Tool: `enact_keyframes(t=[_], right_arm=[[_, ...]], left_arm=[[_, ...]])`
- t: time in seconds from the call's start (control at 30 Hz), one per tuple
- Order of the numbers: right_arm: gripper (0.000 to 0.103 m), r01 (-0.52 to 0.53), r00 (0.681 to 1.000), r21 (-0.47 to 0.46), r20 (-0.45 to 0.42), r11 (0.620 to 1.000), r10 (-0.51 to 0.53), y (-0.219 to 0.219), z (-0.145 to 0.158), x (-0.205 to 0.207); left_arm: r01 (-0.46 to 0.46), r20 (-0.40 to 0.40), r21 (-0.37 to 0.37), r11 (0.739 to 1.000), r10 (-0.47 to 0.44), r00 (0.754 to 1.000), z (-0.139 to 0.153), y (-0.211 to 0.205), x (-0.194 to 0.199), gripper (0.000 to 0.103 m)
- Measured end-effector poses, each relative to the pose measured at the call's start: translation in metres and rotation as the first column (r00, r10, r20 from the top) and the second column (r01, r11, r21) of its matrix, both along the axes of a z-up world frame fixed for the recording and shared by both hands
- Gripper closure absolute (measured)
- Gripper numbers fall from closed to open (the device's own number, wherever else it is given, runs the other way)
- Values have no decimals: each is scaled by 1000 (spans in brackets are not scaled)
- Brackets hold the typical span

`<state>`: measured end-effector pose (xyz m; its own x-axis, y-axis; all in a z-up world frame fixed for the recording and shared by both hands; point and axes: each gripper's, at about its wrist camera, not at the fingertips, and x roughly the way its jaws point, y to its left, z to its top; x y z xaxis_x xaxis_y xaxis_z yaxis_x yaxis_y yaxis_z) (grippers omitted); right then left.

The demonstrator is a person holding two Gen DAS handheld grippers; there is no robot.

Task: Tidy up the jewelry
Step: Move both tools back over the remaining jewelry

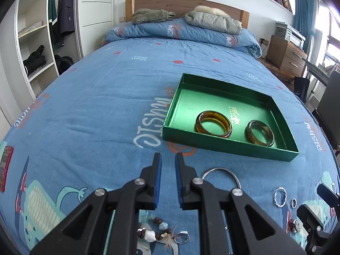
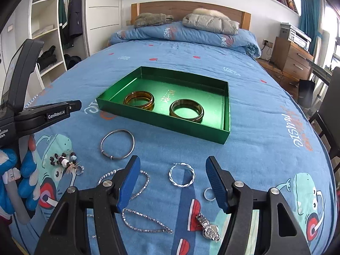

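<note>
A green box tray point(image 1: 229, 148) point(image 2: 161, 125) lies on the blue bedspread and holds an amber bangle point(image 1: 199, 127) point(image 2: 127, 101) and a darker bangle point(image 1: 248, 133) point(image 2: 187, 118). Loose on the spread in front of it are a silver bangle point(image 2: 102, 146), a twisted hoop point(image 2: 170, 174), a small ring point(image 2: 205, 195), a chain necklace point(image 2: 146, 229), a watch point(image 2: 209, 228) and a bead bracelet point(image 2: 61, 159). My left gripper point(image 1: 168, 159) hovers left of the tray, its pads a narrow gap apart with nothing between. Above the hoop, my right gripper point(image 2: 173, 165) stands wide open and empty.
A folded quilt point(image 1: 180, 31) with a padded jacket on it lies at the headboard. An open wardrobe point(image 1: 36, 42) stands to the left, a wooden drawer unit point(image 1: 284, 55) to the right. A gloved hand point(image 2: 27, 170) holds the left gripper.
</note>
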<state>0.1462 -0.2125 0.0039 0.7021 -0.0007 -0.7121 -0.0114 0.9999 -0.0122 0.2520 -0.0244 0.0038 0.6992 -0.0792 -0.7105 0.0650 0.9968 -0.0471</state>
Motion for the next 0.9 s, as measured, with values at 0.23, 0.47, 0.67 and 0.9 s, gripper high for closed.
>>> enact_keyframes(t=[0.23,0.47,0.67,0.9], right_arm=[[39,-24,1000,12,-19,1000,24,7,0,-25],[31,-49,998,25,-49,998,50,13,-2,-50],[25,-83,993,27,-87,996,85,21,-6,-71],[25,-94,992,13,-87,996,94,28,-3,-83]], left_arm=[[-10,-21,-6,1000,10,1000,-1,11,-30,85],[3,-33,0,1000,-3,999,-5,14,-59,73],[-1,-38,-13,1000,0,999,-6,18,-73,69],[-6,-42,-20,1000,5,999,-7,24,-84,69]])
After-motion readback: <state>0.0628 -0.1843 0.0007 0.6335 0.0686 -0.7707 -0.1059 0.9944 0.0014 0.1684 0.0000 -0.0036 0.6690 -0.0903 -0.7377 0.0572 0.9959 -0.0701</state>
